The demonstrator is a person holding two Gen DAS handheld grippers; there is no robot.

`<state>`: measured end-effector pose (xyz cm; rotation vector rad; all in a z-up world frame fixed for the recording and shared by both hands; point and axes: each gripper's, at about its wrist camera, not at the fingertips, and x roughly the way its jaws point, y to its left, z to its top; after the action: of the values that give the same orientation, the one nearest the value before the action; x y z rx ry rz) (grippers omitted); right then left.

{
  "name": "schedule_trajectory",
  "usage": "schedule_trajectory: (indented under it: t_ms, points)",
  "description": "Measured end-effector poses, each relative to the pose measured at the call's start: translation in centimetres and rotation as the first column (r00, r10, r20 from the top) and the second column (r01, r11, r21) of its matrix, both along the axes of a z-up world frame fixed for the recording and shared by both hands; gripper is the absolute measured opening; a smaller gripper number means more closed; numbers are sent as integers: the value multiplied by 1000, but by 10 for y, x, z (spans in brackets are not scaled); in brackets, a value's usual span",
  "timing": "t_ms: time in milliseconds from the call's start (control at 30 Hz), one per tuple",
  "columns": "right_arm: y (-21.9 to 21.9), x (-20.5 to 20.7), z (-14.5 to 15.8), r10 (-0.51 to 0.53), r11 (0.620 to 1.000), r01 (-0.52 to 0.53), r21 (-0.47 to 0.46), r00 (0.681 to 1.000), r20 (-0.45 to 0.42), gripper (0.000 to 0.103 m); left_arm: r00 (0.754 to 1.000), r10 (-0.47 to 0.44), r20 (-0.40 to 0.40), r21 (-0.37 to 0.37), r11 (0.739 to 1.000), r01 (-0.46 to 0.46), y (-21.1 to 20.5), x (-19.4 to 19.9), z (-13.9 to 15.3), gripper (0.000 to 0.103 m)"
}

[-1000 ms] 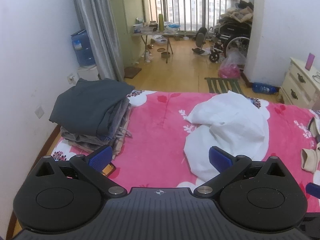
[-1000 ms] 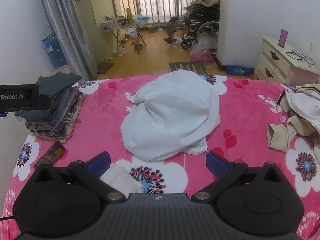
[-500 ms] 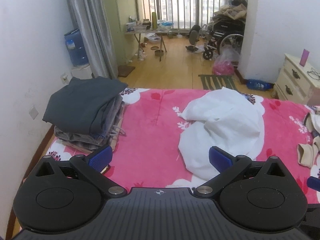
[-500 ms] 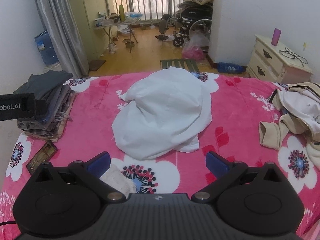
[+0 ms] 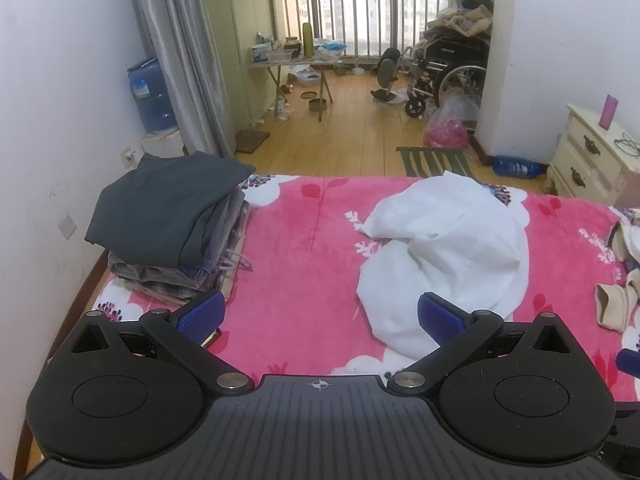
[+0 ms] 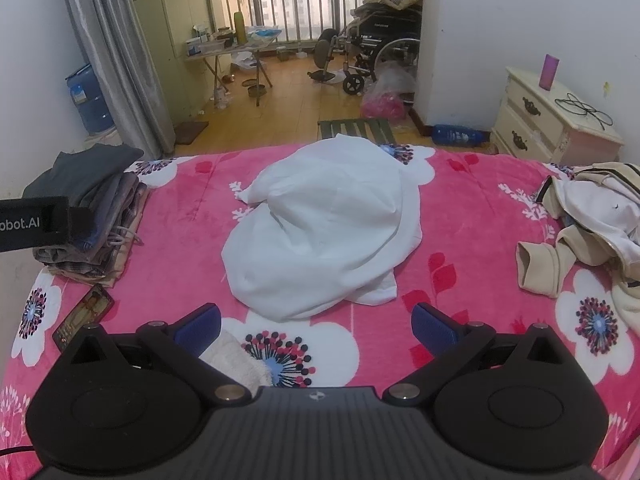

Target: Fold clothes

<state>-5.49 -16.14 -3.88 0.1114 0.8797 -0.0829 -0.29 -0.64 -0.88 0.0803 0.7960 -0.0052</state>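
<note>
**White garment ahead, both tools empty**

The bed [image 6: 472,208], with its pink flowered blanket, fills the space in front of both my tools. On it, straight ahead of my right tool [image 6: 316,322], lies the crumpled white garment [image 6: 324,232], a rounded heap whose long axis runs away from me and a little to the right. From my left tool [image 5: 319,314] the same heap sits ahead and to the right, its near edge just beyond that tool's right finger. I judge the right tool better centred on it and the left tool closer to its near-left hem.

To the left of both tools, at the bed's edge, stands the stack of folded clothes [image 5: 168,228], dark grey on top. Far to the right of my right tool lies a loose pile of cream and white clothes [image 6: 592,224], not yet folded.

Both tools are spread wide and hold nothing. A phone [image 6: 82,316] lies just left of my right tool, and a small towel [image 6: 236,360] sits under its left finger.
</note>
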Motion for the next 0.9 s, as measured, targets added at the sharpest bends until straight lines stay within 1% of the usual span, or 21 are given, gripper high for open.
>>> schedule_trajectory:
  t_ms: [900]
  points:
    - [-5, -1, -1, -19, 1000, 19, 11, 1000, 2, 103, 1000, -3, 0, 13, 1000, 3, 1, 0, -2, 103]
